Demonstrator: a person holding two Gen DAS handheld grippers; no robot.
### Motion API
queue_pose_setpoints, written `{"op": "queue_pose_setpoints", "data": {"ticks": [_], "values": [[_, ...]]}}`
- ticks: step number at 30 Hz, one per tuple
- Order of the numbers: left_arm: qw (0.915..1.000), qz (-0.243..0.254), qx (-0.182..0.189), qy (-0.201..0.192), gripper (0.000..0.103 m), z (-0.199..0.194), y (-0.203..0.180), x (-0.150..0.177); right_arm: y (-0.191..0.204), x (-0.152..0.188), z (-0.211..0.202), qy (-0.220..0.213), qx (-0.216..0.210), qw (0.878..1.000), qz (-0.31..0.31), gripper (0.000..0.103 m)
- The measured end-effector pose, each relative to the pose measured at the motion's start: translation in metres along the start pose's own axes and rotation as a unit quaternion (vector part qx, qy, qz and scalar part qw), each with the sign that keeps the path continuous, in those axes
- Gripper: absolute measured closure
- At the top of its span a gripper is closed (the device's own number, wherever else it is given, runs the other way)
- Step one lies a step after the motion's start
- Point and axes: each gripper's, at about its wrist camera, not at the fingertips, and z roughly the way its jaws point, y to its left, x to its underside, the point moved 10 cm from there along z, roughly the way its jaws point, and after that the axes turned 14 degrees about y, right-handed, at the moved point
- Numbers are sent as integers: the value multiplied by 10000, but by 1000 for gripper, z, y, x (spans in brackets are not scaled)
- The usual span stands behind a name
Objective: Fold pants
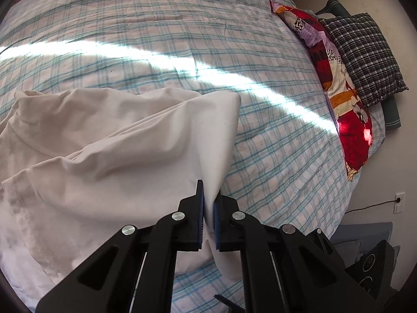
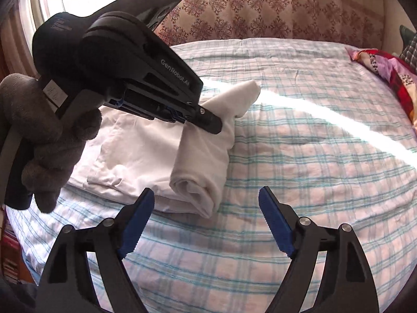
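White pants [image 1: 109, 140] lie partly folded on the checked bedsheet [image 1: 182, 26]. My left gripper [image 1: 208, 195] is shut on a folded edge of the pants and holds it lifted above the bed. In the right wrist view the left gripper [image 2: 208, 126] pinches the raised fold of the pants [image 2: 156, 151], held by a grey-gloved hand [image 2: 44, 140]. My right gripper [image 2: 206, 198] is open and empty, just in front of the rolled near end of the pants, not touching them.
A red patterned pillow [image 1: 336, 83] and a dark plaid pillow [image 1: 365, 57] lie along the bed's right edge. A patterned curtain [image 2: 260, 7] hangs behind the bed. A wall socket with cable [image 1: 398, 198] and dark items [image 1: 372, 266] are beside the bed.
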Motion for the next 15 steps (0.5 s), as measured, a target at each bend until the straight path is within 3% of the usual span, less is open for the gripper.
{"op": "queue_pose_setpoints", "data": {"ticks": [1,3,4,5,8,15], "values": [[10000,-21,32,-19,97,0,1,0,4,-1,3,-9,27,10000,27,24],[9999,-45,93,-69,97,-2,1,1,1,-5,15,73,175,9998,101,43],[9999,-43,120,-101,97,-3,1,1,0,-7,22,164,127,9996,173,64],[9998,-46,155,-127,98,-4,2,2,0,-8,27,206,1,9995,234,71],[9993,-72,270,-233,98,-9,8,4,8,-13,19,89,131,9998,108,80],[9940,-135,604,-900,98,-73,36,13,66,-48,-17,-470,125,9967,-647,83]]}}
